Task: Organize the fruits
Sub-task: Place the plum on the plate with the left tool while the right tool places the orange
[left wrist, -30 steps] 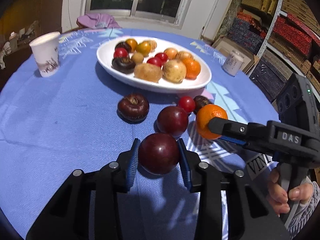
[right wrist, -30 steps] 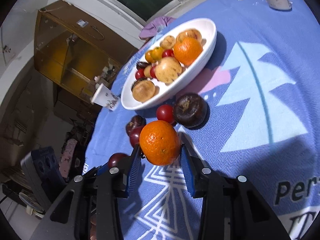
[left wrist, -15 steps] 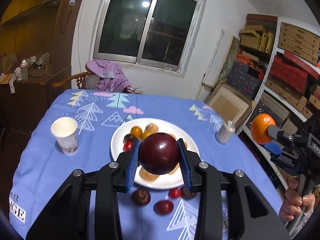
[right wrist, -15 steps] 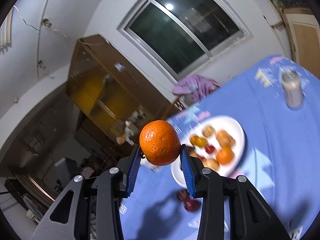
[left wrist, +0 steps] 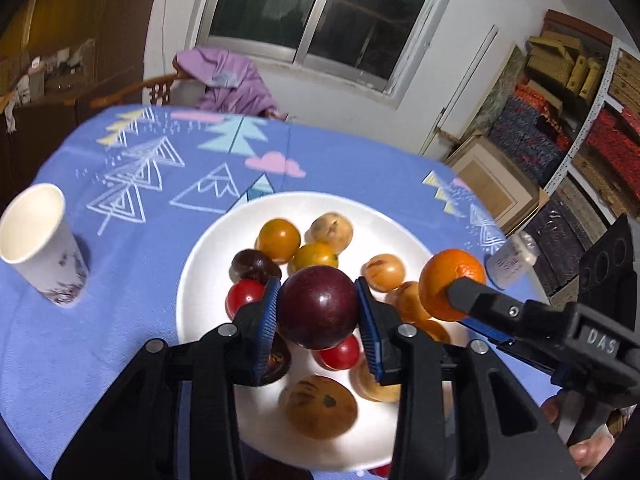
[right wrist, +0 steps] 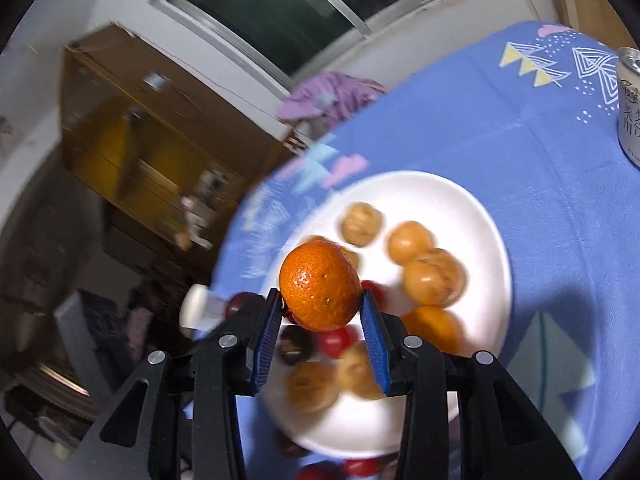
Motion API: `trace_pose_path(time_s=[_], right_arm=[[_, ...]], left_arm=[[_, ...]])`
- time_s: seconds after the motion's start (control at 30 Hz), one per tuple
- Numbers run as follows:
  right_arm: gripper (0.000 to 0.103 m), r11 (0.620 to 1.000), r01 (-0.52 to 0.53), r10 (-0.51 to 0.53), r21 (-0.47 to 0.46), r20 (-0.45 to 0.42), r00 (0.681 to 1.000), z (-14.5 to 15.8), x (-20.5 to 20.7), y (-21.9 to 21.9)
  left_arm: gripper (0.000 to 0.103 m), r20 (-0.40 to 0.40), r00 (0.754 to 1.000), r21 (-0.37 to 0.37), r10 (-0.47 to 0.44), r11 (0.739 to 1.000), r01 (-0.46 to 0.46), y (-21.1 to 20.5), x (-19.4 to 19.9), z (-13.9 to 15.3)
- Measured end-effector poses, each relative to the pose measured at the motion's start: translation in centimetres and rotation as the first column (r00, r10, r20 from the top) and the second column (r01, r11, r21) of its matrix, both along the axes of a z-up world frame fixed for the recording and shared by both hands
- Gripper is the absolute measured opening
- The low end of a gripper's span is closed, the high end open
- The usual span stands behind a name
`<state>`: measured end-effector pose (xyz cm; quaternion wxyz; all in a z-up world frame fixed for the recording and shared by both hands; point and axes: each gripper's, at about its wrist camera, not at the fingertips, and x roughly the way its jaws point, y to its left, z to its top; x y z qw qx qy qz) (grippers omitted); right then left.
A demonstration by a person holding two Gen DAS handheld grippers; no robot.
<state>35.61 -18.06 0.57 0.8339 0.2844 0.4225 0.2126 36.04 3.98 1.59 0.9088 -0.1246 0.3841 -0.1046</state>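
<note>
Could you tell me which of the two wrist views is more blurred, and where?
Right wrist view: plate fruit and cabinet smeared by motion, held orange sharp. Left wrist view: mostly crisp, plum sharp, slight softness at the far tablecloth; fisheye bending in both.

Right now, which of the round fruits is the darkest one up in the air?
The dark red plum, squeezed in the left gripper over the plate. The other lifted fruit is a bright orange, in the right gripper.

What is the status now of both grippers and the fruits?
Left gripper shut on dark plum. Right gripper shut on orange. Both above white plate, already crowded with fruit; no obstruction seen.
</note>
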Motion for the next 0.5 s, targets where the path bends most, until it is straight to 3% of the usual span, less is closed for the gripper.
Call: trace_pose_path(time_s=[0.1, 0.2, 0.37, 0.5], right_arm=[[0.04, 0.995, 0.019, -0.02, -0.1, -0.003, 1.0, -0.8, 0.8, 0.5], [0.041, 0.972, 0.027, -0.017, -0.235, 0.048, 0.999, -0.7, 1.0, 1.6], [0.041, 0.899, -0.001, 0.062, -0.438, 0.125, 0.99, -0.5, 1.2, 4.3], [0.041, 0.846, -0.006, 0.108, -0.534, 0.16, 0.981, -0.5, 1.1, 5.5]], left_arm=[[0.037, -0.016, 1.0, 0.03, 0.0, 1.0, 0.001, 0.0, 0.8, -1.7], [0.037, -0.027, 1.0, 0.071, 0.014, 0.997, -0.012, 0.2, 1.5, -2.8], [0.037, 0.017, 0.999, 0.2, 0.028, 0.979, -0.031, -1.0, 1.5, -3.1], [0.037, 0.053, 0.998, 0.287, 0.032, 0.957, -0.046, -1.8, 1.2, -3.3]])
